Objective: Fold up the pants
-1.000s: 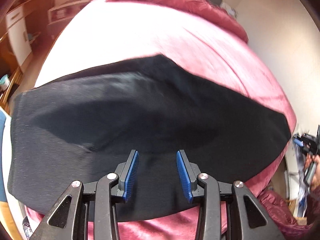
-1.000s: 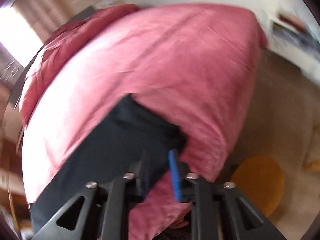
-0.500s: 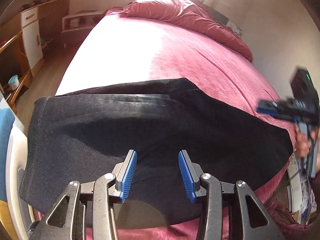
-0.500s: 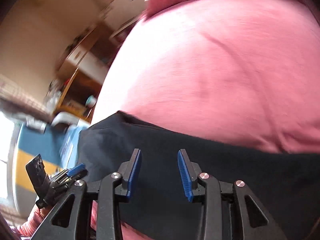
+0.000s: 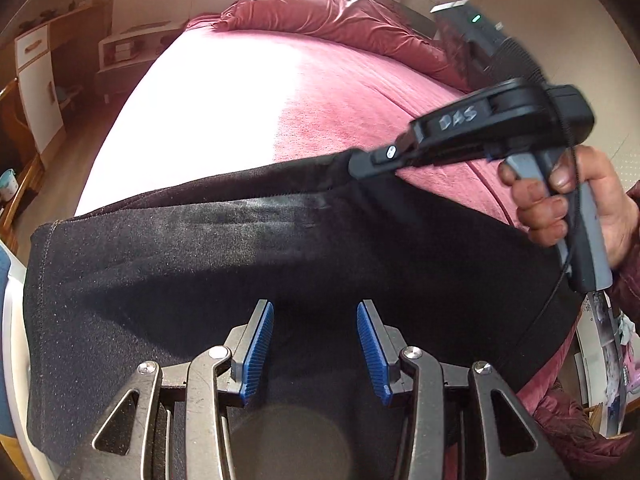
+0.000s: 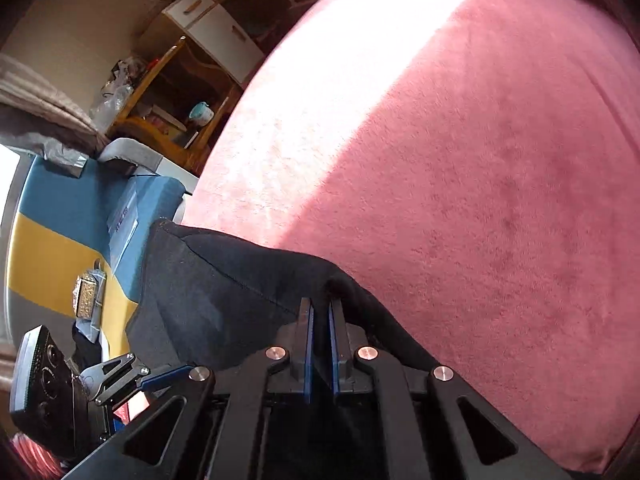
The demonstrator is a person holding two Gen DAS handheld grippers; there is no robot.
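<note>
So the right gripper (image 6: 319,312) has swung in and pinched the far edge of the black pants (image 5: 248,264), which stretch sideways across the bed (image 5: 248,92); left gripper (image 5: 316,344) hovers above them, jaws wide.

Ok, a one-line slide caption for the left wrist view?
Left tool open above black pants on a pink bed; right tool pinches their far edge.

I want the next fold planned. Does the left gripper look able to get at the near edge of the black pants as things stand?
Probably yes. The left gripper hangs over the pants with jaws open and empty, and nothing lies between them and the cloth. The right gripper is shut on the far edge, away from that path.
</note>
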